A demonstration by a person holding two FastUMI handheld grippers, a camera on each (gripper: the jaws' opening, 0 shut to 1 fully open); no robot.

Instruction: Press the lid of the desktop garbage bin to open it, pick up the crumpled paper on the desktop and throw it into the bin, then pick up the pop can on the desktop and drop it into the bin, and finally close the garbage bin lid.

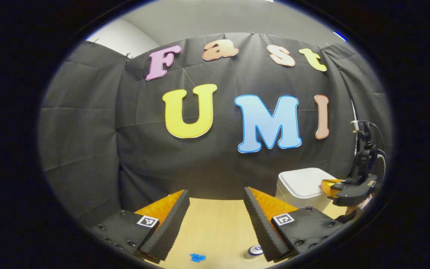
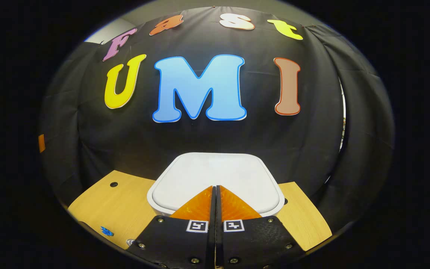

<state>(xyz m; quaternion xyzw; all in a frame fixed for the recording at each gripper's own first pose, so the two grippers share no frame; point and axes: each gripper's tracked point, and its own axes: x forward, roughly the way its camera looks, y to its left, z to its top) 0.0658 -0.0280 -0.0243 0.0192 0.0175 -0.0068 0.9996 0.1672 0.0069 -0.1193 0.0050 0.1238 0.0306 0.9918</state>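
The white garbage bin (image 1: 301, 184) stands at the back right of the wooden desktop, its lid (image 2: 215, 172) down. My right gripper (image 2: 215, 187) is shut with nothing between its fingers, and its tips rest over the near edge of the lid; whether they touch it I cannot tell. It shows beside the bin in the left gripper view (image 1: 330, 186). My left gripper (image 1: 216, 192) hangs open over the desktop. Below it lie the blue crumpled paper (image 1: 197, 257) and the pop can (image 1: 254, 251). The paper (image 2: 106, 231) also lies at the left.
The wooden desktop (image 1: 215, 224) ends at the black cloth wall just behind the bin. A small round hole (image 2: 114, 184) sits in the desktop left of the bin. A person's hand holds the right gripper at the far right.
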